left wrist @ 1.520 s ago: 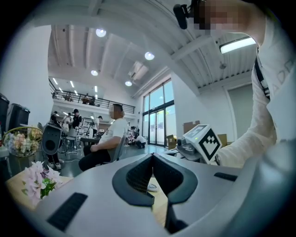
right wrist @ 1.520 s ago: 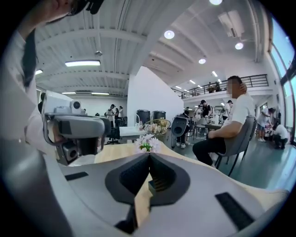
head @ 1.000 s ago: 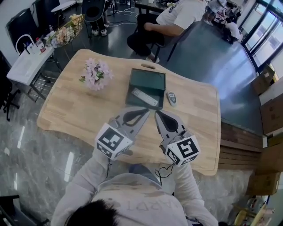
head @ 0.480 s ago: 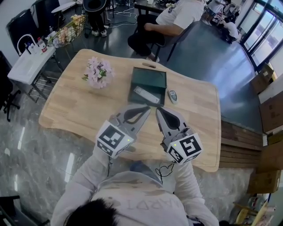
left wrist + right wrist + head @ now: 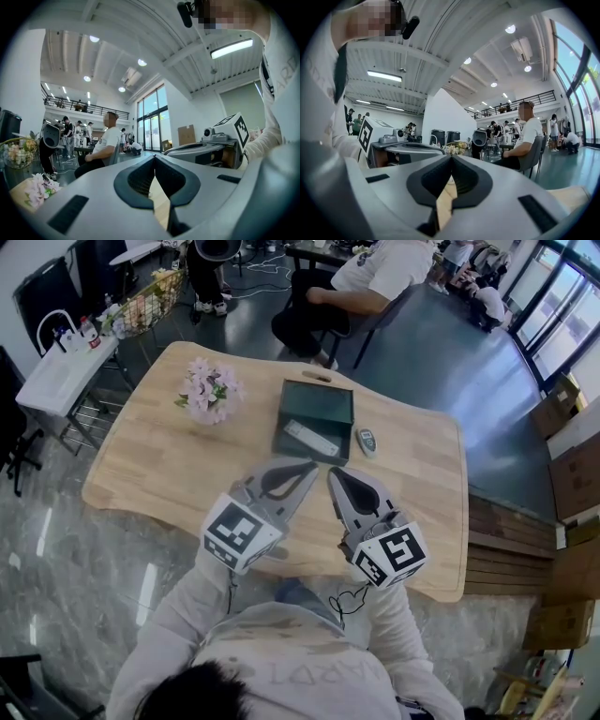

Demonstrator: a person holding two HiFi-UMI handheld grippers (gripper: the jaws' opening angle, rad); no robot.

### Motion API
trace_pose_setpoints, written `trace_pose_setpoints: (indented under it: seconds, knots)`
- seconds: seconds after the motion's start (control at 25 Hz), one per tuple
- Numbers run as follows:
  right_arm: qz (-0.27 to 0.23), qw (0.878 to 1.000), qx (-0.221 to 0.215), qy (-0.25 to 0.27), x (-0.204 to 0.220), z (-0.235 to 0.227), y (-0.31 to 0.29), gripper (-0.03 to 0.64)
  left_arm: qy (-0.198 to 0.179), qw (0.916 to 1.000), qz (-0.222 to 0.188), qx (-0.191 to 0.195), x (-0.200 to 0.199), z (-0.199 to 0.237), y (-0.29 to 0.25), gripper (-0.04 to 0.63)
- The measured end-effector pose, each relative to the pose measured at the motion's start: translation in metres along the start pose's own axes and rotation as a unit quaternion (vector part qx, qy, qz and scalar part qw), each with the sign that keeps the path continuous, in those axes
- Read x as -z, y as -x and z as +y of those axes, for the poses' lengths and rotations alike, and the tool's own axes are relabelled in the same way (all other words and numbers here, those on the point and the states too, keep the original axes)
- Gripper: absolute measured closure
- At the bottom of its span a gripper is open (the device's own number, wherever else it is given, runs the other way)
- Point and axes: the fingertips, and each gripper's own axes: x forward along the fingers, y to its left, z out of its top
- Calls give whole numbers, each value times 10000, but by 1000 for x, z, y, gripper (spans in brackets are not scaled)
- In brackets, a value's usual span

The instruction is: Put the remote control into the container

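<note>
A dark green box-shaped container [image 5: 319, 405] stands on the wooden table [image 5: 159, 465], and a long white remote control [image 5: 310, 440] lies inside it near its front wall. A second, small grey remote [image 5: 366, 442] lies on the table just right of the container. My left gripper [image 5: 311, 466] and my right gripper [image 5: 332, 474] hover side by side over the table's near half, a short way before the container. Both are shut with nothing between their jaws, which meet at the tips in the left gripper view [image 5: 154, 157] and the right gripper view [image 5: 451, 158].
A bunch of pink flowers [image 5: 208, 392] stands at the table's far left. A small wooden piece [image 5: 316, 378] lies behind the container. A person in a white shirt [image 5: 375, 273] sits on a chair beyond the far edge. A white side table [image 5: 56, 376] stands at left.
Both grippers have hardly shifted and stay shut; the head view has moved slightly, so the table sits a little differently in the frame.
</note>
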Motion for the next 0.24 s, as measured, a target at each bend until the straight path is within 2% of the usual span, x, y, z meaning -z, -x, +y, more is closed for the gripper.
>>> trace_pose_setpoints:
  seconds: [0.24]
  knots:
    - [-36,10000,-38,36,0,2,3,600,-16,10000,-33,19,-1,-4,-1,583]
